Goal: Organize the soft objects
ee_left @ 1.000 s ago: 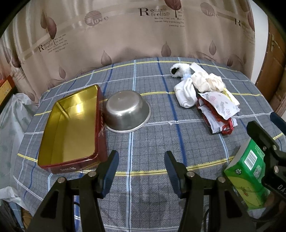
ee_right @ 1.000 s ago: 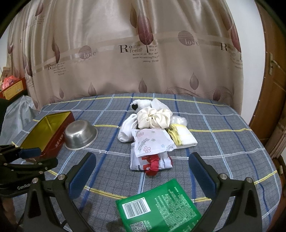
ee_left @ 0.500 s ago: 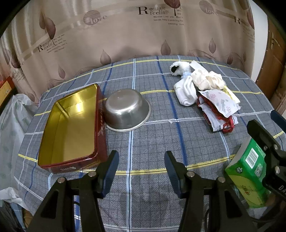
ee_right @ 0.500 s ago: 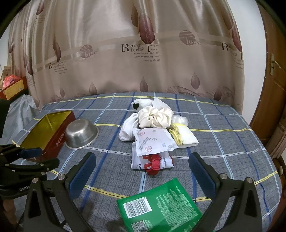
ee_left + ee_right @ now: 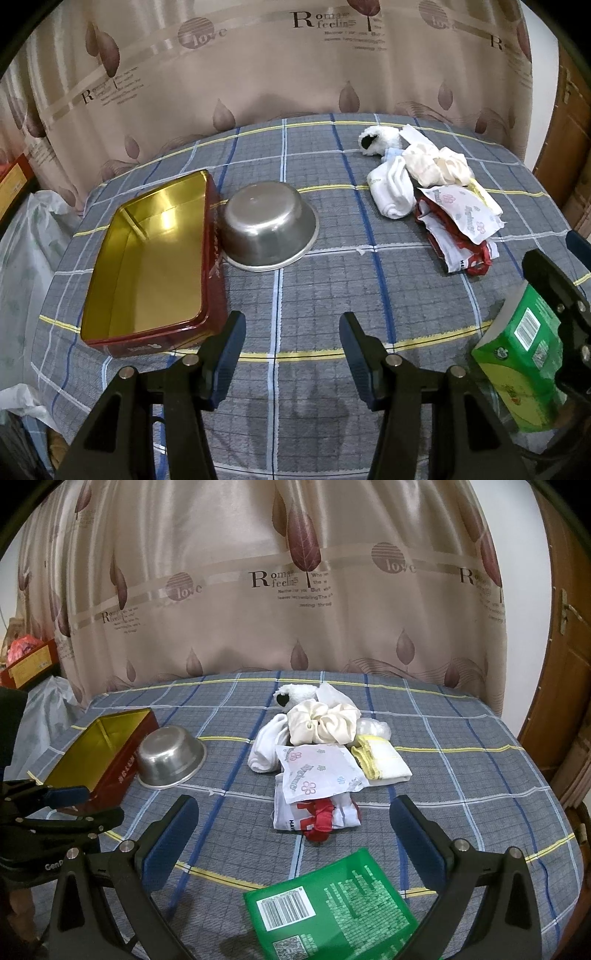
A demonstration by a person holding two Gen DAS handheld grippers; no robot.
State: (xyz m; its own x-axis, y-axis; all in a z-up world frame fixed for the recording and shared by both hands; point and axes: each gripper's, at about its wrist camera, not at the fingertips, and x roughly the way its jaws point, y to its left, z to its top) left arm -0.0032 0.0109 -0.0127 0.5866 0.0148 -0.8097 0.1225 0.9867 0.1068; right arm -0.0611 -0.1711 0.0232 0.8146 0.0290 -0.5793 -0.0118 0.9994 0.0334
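On the counter (image 5: pixel 461 782) lay 1 heap of soft things: 1 cream scrunchie (image 5: pixel 325 722), 1 rolled white sock (image 5: pixel 266 746), 1 fluffy white toy with a black patch (image 5: pixel 291 696), 1 flowered tissue packet (image 5: pixel 317 771), 1 yellow-edged folded cloth (image 5: pixel 382 762), and 1 white-and-red bag (image 5: pixel 317 814) nearest the camera. 1 green packet (image 5: pixel 332 904) lay apart from the heap, at the near edge. To the left stood 1 open red tin (image 5: pixel 147 266) with a gold inside, holding nothing, and just beside it 1 steel bowl (image 5: pixel 267 225) turned upside down.

The left gripper (image 5: pixel 291 354) hovered over bare cloth in front of the tin, its blue-padded fingers (image 5: pixel 229 350) spread moderately wide and holding nothing. The right gripper (image 5: pixel 293 840) hung above the green packet, its fingers (image 5: pixel 173 830) spread wide and empty, touching nothing.

The counter wore a grey checked cloth with blue, white and yellow lines. Behind it hung a beige curtain (image 5: pixel 295 590) printed with leaves and lettering; a wooden door (image 5: pixel 565 664) stood at the right.
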